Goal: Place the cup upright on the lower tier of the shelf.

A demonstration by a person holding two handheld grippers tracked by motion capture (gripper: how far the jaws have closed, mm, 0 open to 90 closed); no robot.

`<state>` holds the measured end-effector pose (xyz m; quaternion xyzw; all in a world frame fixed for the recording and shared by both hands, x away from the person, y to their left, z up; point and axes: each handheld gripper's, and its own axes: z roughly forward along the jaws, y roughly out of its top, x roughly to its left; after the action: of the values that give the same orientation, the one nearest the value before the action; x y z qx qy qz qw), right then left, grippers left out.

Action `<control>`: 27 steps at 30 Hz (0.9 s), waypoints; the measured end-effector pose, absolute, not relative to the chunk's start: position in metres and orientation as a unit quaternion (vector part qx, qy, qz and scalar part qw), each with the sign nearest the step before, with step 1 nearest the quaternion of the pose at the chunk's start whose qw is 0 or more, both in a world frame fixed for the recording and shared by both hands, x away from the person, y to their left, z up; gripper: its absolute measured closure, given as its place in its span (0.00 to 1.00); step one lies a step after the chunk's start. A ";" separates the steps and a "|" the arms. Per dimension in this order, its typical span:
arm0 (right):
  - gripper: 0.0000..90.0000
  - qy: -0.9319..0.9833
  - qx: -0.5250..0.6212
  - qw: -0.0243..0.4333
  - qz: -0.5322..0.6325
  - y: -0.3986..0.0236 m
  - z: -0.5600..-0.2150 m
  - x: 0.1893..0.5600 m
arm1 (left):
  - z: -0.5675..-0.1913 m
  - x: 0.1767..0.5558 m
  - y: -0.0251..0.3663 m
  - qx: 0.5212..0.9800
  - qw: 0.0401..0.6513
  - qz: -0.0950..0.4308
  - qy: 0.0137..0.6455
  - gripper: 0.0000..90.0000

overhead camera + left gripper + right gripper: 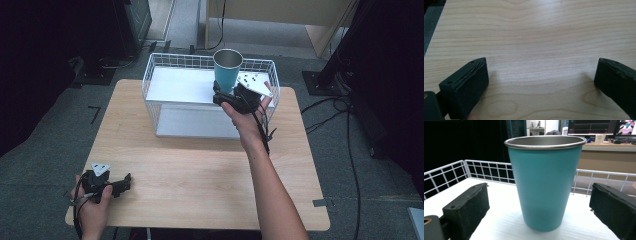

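Right tool point(541, 212) of mine stands with its jaws apart, either side of the teal metal cup point(544, 185) without touching it. That cup sits upright on the white shelf of the wire basket point(155, 75) at the far side of the bench point(200, 170). I judge I'm lining up a grasp; next I must close evenly, low on the cup. Left tool point(121, 184) rests apart on the bench, idle

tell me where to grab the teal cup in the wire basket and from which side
Grip the teal cup low on its wall, coming level from the near side as the right hand-held gripper already does. It stands upright and tapers toward the base, so the open jaws clear it there.
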<state>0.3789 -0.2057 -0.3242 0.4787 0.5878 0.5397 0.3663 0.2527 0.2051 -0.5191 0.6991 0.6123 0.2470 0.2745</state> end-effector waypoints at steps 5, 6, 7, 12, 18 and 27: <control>0.03 0.588 0.473 0.361 0.548 -0.208 -0.324 0.367 | -0.519 0.253 0.205 0.699 0.275 0.247 0.612 0.00; 0.03 0.587 0.473 0.358 0.550 -0.208 -0.324 0.365 | -0.519 0.253 0.205 0.699 0.274 0.247 0.612 0.00; 0.03 0.586 0.474 0.355 0.553 -0.209 -0.324 0.363 | -0.519 0.253 0.205 0.699 0.274 0.247 0.612 0.00; 0.03 0.590 0.468 0.352 0.556 -0.211 -0.324 0.351 | -0.519 0.253 0.205 0.699 0.274 0.247 0.612 0.00; 0.03 0.590 0.462 0.356 0.558 -0.216 -0.327 0.338 | -0.519 0.253 0.205 0.699 0.275 0.247 0.612 0.00; 0.03 0.588 0.472 0.350 0.556 -0.232 -0.341 0.325 | -0.519 0.253 0.205 0.699 0.274 0.246 0.612 0.00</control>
<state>0.3252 -0.2317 -0.3414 0.4724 0.5878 0.5558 0.3500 0.2526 0.2051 -0.5189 0.6995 0.6124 0.2462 0.2739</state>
